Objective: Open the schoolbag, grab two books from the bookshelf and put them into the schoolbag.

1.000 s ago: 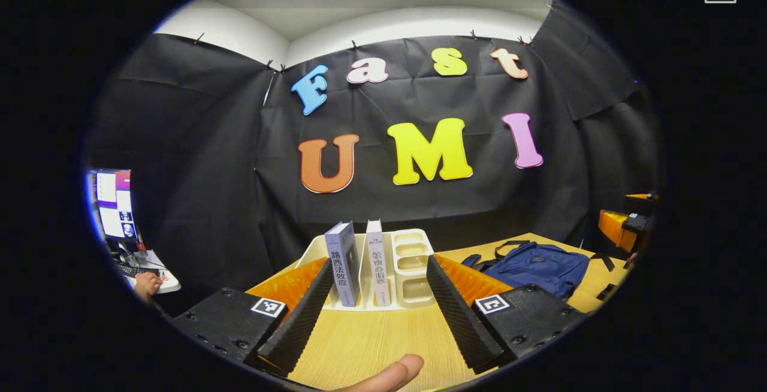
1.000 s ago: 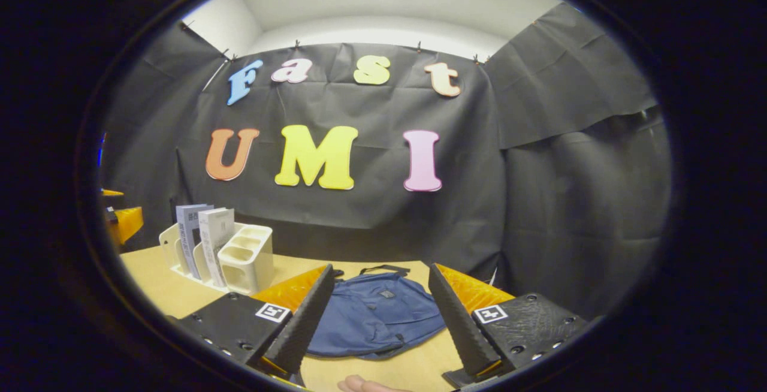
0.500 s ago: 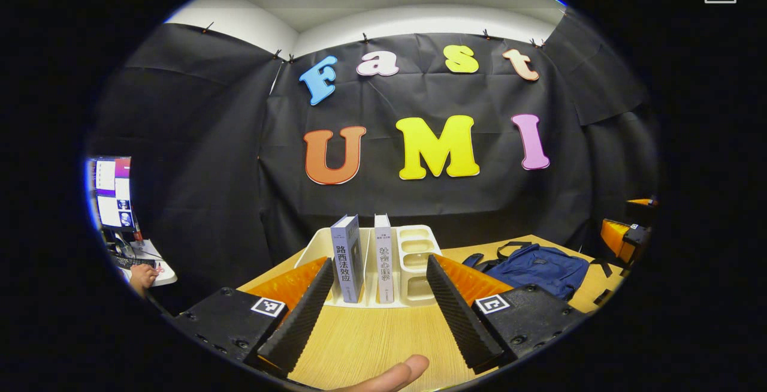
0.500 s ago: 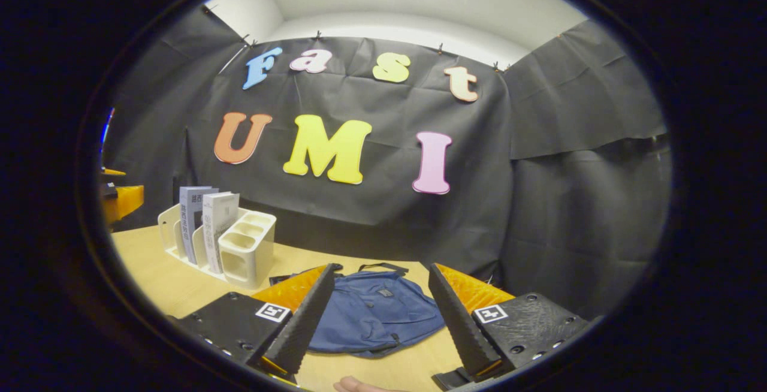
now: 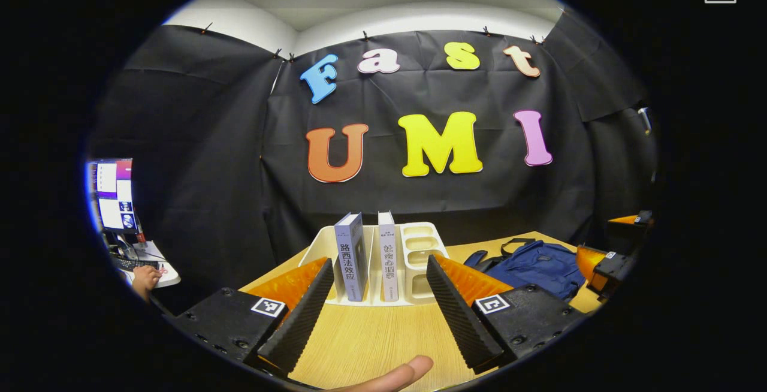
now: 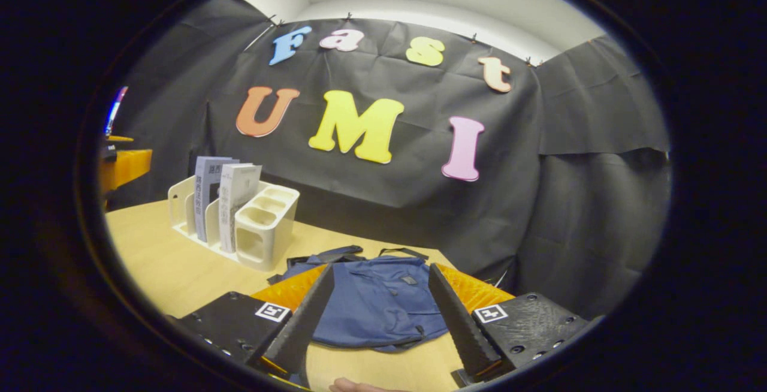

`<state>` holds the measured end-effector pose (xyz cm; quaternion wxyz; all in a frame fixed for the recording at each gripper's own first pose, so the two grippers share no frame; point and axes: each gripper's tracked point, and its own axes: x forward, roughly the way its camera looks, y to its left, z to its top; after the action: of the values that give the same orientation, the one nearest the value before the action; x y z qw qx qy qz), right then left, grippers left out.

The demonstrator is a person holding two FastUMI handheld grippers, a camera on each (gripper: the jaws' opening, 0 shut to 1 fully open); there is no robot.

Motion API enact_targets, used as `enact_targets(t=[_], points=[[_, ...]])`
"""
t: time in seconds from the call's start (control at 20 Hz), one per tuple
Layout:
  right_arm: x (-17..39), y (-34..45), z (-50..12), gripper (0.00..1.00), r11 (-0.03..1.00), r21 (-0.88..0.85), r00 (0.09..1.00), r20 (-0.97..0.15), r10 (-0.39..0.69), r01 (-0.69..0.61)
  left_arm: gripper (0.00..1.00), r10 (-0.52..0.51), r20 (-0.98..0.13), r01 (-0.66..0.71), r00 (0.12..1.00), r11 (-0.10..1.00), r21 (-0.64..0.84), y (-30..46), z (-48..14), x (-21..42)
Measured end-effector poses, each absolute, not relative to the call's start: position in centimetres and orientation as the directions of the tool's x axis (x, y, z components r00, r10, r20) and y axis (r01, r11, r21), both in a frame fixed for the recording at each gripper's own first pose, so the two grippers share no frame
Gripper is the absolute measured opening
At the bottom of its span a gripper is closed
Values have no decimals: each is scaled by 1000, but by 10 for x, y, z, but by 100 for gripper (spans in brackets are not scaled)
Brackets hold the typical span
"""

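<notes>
Left gripper view. The left gripper (image 5: 379,296) hangs above the wooden tabletop (image 5: 371,341) with its jaws spread wide and nothing between them. Straight ahead stands the white bookshelf (image 5: 413,263), a desktop rack with upright dividers and a column of small open compartments on its right side. Two books stand upright in its slots: a blue-grey book (image 5: 351,255) to the left and a pale book (image 5: 387,255) just beside it, spines facing the camera. To the right of the bookshelf, well apart from it, the blue schoolbag (image 5: 538,262) lies flat on the tabletop, its dark straps trailing toward the bookshelf. Beyond the schoolbag, at the far right edge, part of the right gripper (image 5: 605,263) shows. A fingertip (image 5: 400,375) rests at the bottom edge. Far left of the bookshelf, a lit monitor (image 5: 112,195) stands on a small desk, with a person's hand (image 5: 144,278) in front of it.

Right gripper view. The right gripper (image 6: 376,314) hovers with its jaws released and empty, the schoolbag (image 6: 374,305) lying closed on the tabletop (image 6: 162,266) directly ahead between them. The bookshelf (image 6: 263,230) stands to the left of the schoolbag, holding both the blue-grey book (image 6: 208,191) and the pale book (image 6: 236,197). Left of the bookshelf, part of the left gripper (image 6: 123,164) shows at the edge.
</notes>
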<state>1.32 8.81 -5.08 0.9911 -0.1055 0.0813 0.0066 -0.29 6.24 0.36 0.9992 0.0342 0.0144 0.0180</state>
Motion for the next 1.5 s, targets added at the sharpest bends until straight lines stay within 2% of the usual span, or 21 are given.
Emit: enact_targets(t=[0.2,0.35,0.5,0.65,0.7,0.85,0.9,1.15,1.2,1.3,1.5], points=[[28,119,-93,99,965,-243,966,-255,31,-95,99,48,-29,-45,998,997,68,68,3,0],[37,144,-141,96,953,-249,923,-380,65,-170,99,63,-33,-61,997,996,61,74,2,1],[44,160,-177,99,919,-318,885,-461,65,-233,99,70,-31,-68,997,996,61,78,3,1],[45,169,-203,96,881,-388,858,-512,39,-271,99,82,-30,-80,996,995,62,83,4,1],[46,172,-207,99,872,-404,857,-514,31,-274,99,80,-31,-78,996,995,61,83,4,2],[55,165,-216,96,844,-470,855,-519,-28,-258,99,77,-33,-75,996,995,58,85,3,0],[57,165,-220,99,831,-494,854,-518,-44,-256,99,78,-35,-76,996,995,59,85,3,2],[71,161,-223,94,765,-609,877,-463,-131,-208,99,87,-45,-84,995,995,59,89,-1,4],[73,165,-224,98,758,-620,880,-454,-137,-202,99,87,-46,-84,995,995,59,89,-1,5],[79,166,-225,92,733,-656,889,-428,-165,-179,99,85,-47,-82,995,995,57,89,0,3],[81,168,-213,89,716,-684,892,-400,-211,-137,99,80,-43,-77,996,995,61,86,1,2]])
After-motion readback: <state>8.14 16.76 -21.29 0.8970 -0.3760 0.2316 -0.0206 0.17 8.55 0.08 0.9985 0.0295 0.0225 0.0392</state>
